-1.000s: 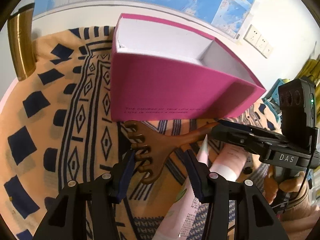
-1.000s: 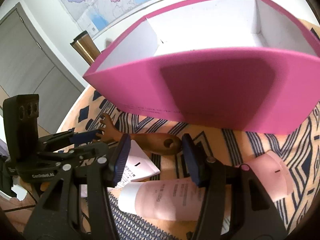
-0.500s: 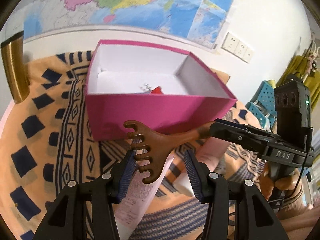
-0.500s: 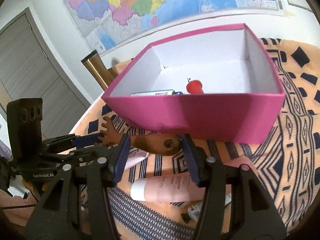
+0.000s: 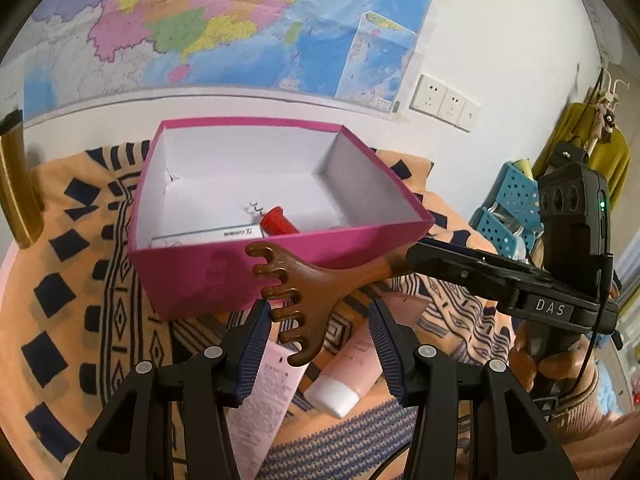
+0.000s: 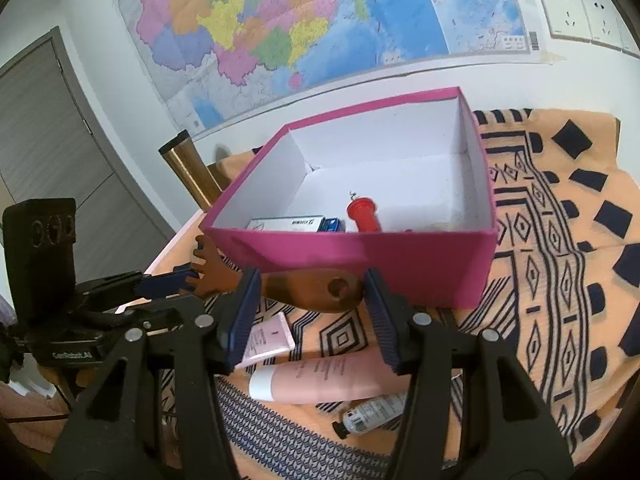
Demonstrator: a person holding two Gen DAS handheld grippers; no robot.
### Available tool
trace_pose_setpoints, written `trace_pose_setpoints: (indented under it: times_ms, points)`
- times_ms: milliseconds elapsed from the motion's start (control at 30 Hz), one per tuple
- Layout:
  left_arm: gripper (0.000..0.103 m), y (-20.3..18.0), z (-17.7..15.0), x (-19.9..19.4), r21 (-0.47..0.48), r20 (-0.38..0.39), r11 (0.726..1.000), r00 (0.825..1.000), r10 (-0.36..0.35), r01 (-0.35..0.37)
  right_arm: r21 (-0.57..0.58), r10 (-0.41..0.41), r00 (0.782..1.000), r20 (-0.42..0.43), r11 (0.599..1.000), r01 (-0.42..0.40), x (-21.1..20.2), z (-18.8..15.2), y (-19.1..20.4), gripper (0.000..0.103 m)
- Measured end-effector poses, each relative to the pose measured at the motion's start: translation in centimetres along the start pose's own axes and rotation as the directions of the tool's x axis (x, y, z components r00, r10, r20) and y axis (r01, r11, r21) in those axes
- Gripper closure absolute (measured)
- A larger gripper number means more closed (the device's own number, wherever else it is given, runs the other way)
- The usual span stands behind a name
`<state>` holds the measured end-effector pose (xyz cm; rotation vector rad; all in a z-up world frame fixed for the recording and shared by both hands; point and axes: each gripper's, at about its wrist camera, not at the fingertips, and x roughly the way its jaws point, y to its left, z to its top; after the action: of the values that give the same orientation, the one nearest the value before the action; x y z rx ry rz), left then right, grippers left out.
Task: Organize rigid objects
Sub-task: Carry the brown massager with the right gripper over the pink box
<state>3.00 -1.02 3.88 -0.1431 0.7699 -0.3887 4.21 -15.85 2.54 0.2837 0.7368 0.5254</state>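
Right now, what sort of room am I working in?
Probably a home bedroom or study: a wall map over power sockets, a patterned blanket as the work surface, and clothes hanging nearby.

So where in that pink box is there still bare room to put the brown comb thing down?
The pink box is bare along its back wall and right side. Its front-left corner is crowded: a white carton lies there, with a red-handled corkscrew beside it. The cloth in front is also busy, with a pink tube and small bottle.
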Motion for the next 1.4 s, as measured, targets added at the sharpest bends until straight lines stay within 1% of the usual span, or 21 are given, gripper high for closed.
trace_pose_setpoints:
  times_ms: [500, 1400]
  points:
    - [0.053, -2.0, 1.6, 0.1, 0.042, 0.025, 0.999, 1.0, -0.011, 0.01, 0.002, -0.024, 0.998, 0.053, 1.0, 0.023, -1.4, 1.6, -1.1, 0.047]
    - [0.053, -2.8, 3.6, 1.6, 0.078, 0.032, 0.997, 0.999, -0.008, 0.006, 0.031, -0.043, 0.996, 0.081, 0.999, 0.04, -1.7, 3.2, -2.9, 0.047]
